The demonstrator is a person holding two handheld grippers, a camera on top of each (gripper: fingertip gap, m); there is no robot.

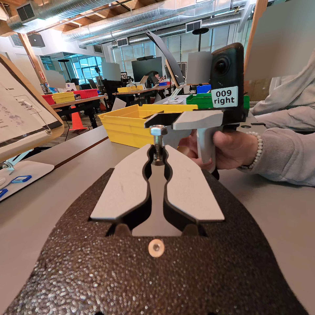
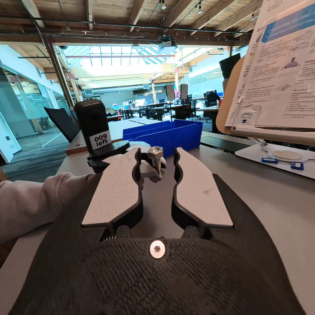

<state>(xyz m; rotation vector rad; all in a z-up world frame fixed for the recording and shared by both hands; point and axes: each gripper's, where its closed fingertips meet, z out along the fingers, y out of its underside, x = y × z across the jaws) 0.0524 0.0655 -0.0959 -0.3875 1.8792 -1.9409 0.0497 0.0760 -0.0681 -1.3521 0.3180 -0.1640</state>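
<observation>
The bolt (image 1: 158, 136) is bright silver, its shank ridged with thread. Each claw has pale grey fingers (image 1: 129, 184) edged in black, set on a speckled dark base. The bench (image 1: 51, 196) is plain grey. One bin (image 1: 126, 126) is yellow, another (image 2: 170, 134) deep blue, a third (image 1: 199, 101) green. The sleeve (image 1: 281, 153) is light grey, the bracelet (image 1: 259, 150) of white beads.

An open-plan office turned workshop: long rows of desks (image 2: 170, 109) with chairs (image 2: 192, 105) and a monitor (image 1: 146, 68), bare timber beams (image 2: 105, 10) and silver ducts (image 1: 119, 25) overhead, glass partitions (image 2: 25, 105), coloured parts bins (image 1: 63, 97) on tables
</observation>
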